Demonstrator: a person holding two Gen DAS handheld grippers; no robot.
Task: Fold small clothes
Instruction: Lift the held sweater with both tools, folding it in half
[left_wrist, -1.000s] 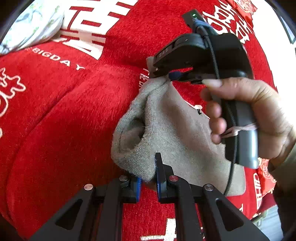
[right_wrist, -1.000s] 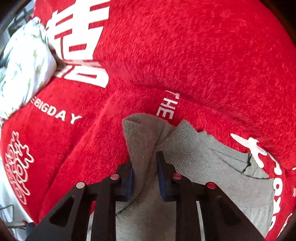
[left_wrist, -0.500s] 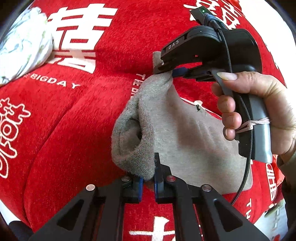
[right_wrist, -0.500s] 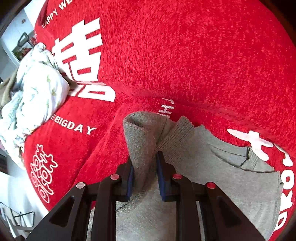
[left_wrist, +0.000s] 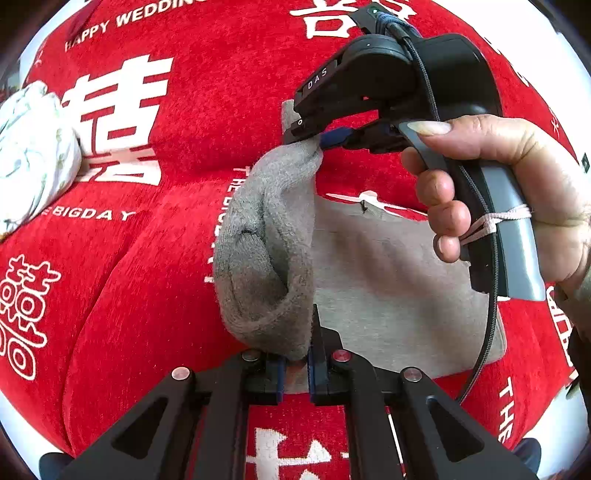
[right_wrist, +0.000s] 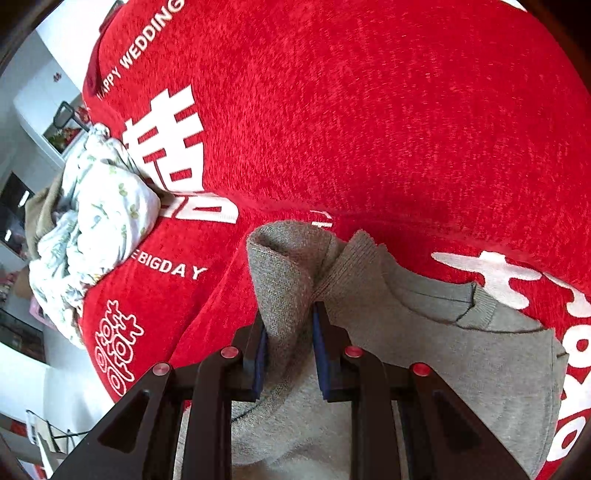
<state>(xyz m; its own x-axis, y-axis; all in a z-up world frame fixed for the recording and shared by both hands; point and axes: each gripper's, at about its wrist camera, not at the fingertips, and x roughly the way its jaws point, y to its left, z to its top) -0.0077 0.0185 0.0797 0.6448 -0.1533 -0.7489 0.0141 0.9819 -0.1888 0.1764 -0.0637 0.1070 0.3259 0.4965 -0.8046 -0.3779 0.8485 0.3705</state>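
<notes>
Large red plush blanket with white lettering: spread as work surface. Crumpled white floral-print cloth: parked at blanket edge, apart from the work. Small grey knitted garment: body flat on blanket, one side edge raised into a roll, likely for folding across the body. Left gripper: clenched on lower end of raised edge. Right gripper: clamped on upper end, keeping edge taut between both.

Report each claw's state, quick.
Left claw: closed on the grey garment.
Right claw: closed on a bunched fold of the same grey garment.
</notes>
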